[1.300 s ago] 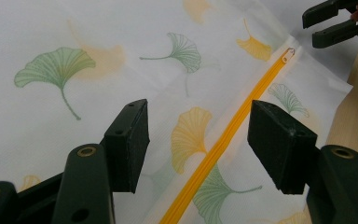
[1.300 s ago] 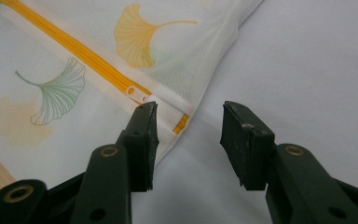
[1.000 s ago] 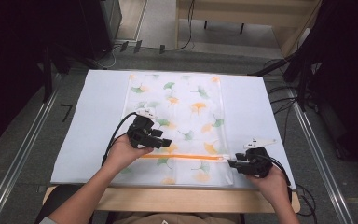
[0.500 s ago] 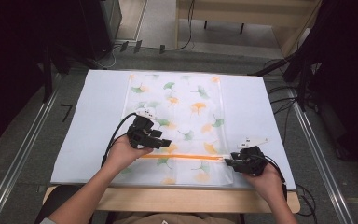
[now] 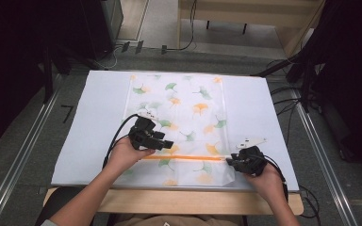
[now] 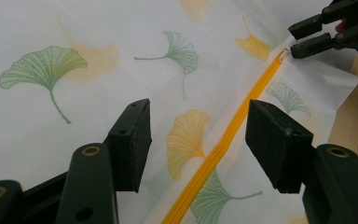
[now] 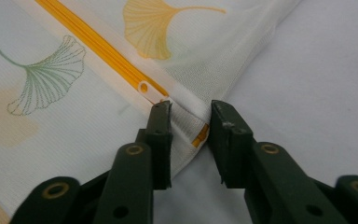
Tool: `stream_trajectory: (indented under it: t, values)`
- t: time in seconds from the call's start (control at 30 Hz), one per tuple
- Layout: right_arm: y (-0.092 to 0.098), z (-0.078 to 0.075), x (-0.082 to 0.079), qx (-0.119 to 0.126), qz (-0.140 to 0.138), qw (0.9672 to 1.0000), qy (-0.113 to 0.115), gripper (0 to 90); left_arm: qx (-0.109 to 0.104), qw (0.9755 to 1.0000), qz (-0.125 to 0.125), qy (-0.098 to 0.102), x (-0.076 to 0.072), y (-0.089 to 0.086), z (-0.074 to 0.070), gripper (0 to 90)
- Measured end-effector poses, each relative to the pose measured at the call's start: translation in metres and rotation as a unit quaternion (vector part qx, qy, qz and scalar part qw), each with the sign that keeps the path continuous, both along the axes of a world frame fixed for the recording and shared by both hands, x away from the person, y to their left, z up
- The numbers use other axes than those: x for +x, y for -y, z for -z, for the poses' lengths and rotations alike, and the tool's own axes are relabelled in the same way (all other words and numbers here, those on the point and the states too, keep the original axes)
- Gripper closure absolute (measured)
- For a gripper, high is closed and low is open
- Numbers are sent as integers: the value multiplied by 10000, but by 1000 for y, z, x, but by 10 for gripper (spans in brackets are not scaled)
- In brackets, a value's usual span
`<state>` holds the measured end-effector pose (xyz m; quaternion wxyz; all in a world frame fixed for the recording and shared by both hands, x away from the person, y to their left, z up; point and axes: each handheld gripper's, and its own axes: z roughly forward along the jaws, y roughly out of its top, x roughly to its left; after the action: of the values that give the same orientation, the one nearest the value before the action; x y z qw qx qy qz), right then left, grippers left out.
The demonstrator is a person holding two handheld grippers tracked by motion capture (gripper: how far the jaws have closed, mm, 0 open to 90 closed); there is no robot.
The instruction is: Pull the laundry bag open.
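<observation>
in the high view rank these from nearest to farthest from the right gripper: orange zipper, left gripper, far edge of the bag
1. Orange zipper: its right end lies just left of the right gripper fingers.
2. Left gripper: farther left, above the zipper's left half, on the leaf-print bag.
3. Far edge of the bag: at the table's far side.

A translucent white mesh bag (image 5: 179, 122) printed with green and orange ginkgo leaves lies flat on the pale counter (image 5: 94, 117), its long side running away from the person. An orange zipper (image 5: 188, 157) crosses it near the near edge, running from left to right. In the right gripper view, the zipper's white pull tab (image 7: 151, 91) lies at the bag's right edge, flat on the fabric, at the zipper's end.
</observation>
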<state>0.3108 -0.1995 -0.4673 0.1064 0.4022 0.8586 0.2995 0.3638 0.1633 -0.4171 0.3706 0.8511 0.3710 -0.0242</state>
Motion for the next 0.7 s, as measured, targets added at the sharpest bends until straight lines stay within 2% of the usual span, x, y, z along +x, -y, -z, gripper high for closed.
stream_trajectory:
  t: [0.17,0.27,0.33,0.5,0.57,0.67,0.7]
  values:
    - [-4,-1,0,-15,28,10000,-71,762,36,10000,49,31,-1,1,0,424]
    - [-3,-2,2,4,18,9999,-116,785,38,9999,122,103,-2,2,0,461]
    - [-4,-2,2,58,5,9998,-202,839,-22,9998,171,134,-4,3,0,495]
    - [-3,-3,5,152,55,9993,-351,851,-166,9992,276,236,-5,4,2,567]
    - [-3,-3,6,178,61,9990,-407,852,-217,9993,259,166,-4,3,3,569]
    - [-2,-4,7,203,-1,9989,-429,852,-241,9993,226,174,-4,4,4,543]
    - [-2,-4,8,215,2,9988,-442,852,-243,9995,183,65,-3,4,5,499]
